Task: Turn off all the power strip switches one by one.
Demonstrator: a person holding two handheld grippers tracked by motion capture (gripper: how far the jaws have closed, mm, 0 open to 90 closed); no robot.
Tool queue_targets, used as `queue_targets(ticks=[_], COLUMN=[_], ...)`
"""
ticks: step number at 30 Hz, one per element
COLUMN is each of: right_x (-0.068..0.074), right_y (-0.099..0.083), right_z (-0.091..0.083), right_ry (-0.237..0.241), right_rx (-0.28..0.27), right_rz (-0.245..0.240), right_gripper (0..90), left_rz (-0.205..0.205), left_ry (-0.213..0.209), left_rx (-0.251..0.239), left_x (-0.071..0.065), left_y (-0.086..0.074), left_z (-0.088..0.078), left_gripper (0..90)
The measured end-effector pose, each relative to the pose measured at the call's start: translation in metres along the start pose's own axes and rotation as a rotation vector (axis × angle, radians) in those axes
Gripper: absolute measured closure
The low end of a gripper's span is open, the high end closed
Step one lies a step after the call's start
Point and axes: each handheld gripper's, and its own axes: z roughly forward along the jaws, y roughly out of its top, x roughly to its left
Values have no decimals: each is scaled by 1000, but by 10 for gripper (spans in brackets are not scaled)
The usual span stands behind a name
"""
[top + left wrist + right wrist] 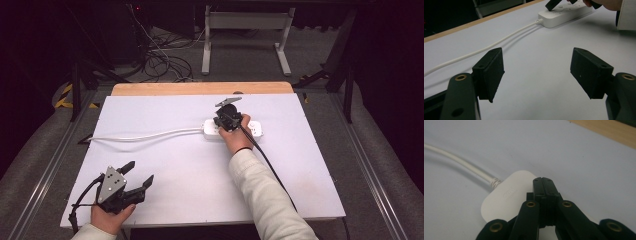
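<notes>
L gripper point(138, 174) jaws apart; R gripper point(545, 185) jaws together.

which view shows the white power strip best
The high view: the whole power strip lies across the table with its cable running left, the shut right gripper over its middle. The left gripper view shows it far off at the top edge; the right gripper view shows its rounded cable end close, the rest hidden behind the jaws.

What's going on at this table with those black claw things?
A person holds a two-jaw gripper in each hand. The right gripper, jaws shut, is pressed down over a white power strip whose cable runs off to the left across the white table. The left gripper rests near the table's front edge with its jaws open and nothing between them.
</notes>
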Motion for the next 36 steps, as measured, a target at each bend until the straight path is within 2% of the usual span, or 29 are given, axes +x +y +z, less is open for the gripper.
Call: queue_targets(ticks=[1, 2, 3, 5, 7, 9, 10, 11, 14, 18, 26, 30, 36], right_x=[0, 2, 3, 7, 11, 13, 13, 13, 12, 12, 10, 6, -3], right_y=[2, 3, 5, 10, 13, 13, 13, 11, 5, -8, -41, -64, -98], right_z=[-4, -8, -15, -29, -40, -51, -56, -62, -79, -107, -150, -168, -185], right_ry=[5, -9, -12, 14, 18, 30, 40, 49, 92, 146, 201, 210, 219], right_rx=[-16, -32, -67, -115, -125, -135, -141, -158, -184, -228, -317, -356, -384], right_rz=[-10, -46, -64, -86, -124, -141, -141, -133, -118, -111, -107, -107, -91], right_gripper=[900, 900, 900, 900, 900, 900, 892, 768, 620, 486, 315, 274, 215], left_rz=[-12, -6, -6, -15, -16, -10, -6, -9, -9, -14, -25, -20, -19], left_ry=[-3, -2, 0, -5, -4, -4, -5, -3, -2, -1, -11, -11, -13], left_rx=[-3, -2, -3, 0, 0, -1, -1, -4, -5, -11, -22, -31, -36], left_x=[0, 1, 1, 1, 1, 0, 0, -1, -1, 0, -1, -2, -4], left_y=[0, 0, 0, 0, 0, 0, 1, 1, 0, 1, 1, 1, 1], left_z=[1, 1, 1, 2, 3, 2, 2, 1, 0, 0, -3, -5, -8], left_gripper=[278, 278, 278, 278, 278, 277, 277, 277, 277, 274, 261, 249, 230])
